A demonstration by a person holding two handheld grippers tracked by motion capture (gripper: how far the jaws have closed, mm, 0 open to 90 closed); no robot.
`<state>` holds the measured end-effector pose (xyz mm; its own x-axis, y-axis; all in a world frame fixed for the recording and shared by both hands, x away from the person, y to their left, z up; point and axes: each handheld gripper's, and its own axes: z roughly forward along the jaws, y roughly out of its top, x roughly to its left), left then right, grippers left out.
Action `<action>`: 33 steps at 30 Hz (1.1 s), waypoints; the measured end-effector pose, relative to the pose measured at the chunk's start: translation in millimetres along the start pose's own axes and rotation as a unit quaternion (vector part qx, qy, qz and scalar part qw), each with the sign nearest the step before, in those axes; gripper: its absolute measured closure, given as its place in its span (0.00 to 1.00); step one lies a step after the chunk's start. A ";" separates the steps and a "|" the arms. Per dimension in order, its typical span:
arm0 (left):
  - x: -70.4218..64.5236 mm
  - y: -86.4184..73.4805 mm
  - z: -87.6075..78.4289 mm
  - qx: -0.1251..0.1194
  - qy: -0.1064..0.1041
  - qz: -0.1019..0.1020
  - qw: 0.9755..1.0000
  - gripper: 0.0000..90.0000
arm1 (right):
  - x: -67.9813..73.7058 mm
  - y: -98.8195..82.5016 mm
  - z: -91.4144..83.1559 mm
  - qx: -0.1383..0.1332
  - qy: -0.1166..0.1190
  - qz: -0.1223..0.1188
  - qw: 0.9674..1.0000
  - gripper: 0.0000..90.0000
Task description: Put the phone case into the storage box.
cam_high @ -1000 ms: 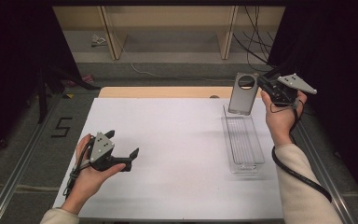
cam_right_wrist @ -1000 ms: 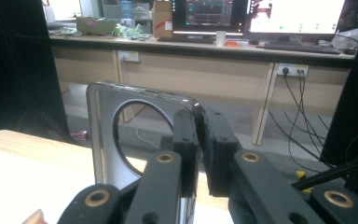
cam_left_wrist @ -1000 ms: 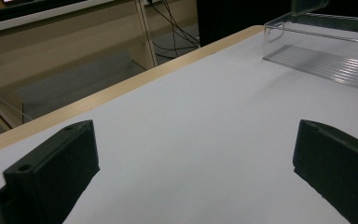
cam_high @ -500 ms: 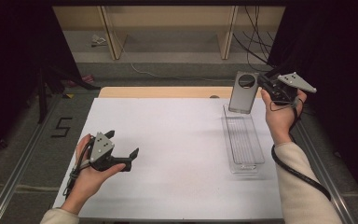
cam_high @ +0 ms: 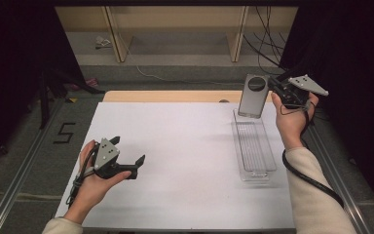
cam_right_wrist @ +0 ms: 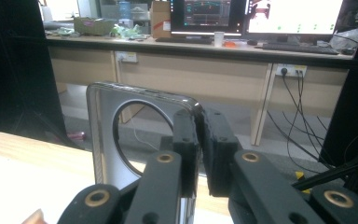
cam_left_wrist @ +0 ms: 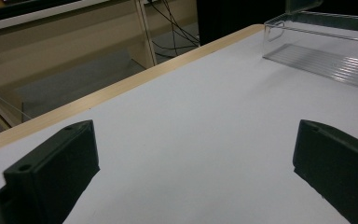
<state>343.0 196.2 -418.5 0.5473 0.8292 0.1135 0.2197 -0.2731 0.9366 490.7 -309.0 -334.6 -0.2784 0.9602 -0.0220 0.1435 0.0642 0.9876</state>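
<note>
Remaining unmoved: right tool (cam_high: 271, 91) clamping phone case (cam_high: 252, 96).

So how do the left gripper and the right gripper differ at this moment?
The left gripper has its jaws wide apart with nothing between them; the right gripper has its jaws shut on the edge of a phone case. The left gripper sits low over the white table, near its front left; the right gripper is raised at the far right, above the end of the clear tray. Both are hand-held with black jaws.
</note>
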 end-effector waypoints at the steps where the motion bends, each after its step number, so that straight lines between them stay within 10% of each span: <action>1: 0.0 0.0 0.1 -0.001 0.000 0.000 1.000 0.00 | 0.0 -0.1 0.3 0.000 0.000 0.000 1.000 0.94; 33: 0.3 -0.5 0.5 0.002 0.000 0.001 1.000 0.00 | -1.4 -2.1 10.7 -0.001 -0.007 0.000 1.000 0.94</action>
<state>343.4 196.3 -419.1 0.5484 0.8282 0.1153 0.2213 -0.2767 0.9351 500.9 -307.5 -338.3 -0.2646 0.9640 -0.0247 0.1420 0.0643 0.9878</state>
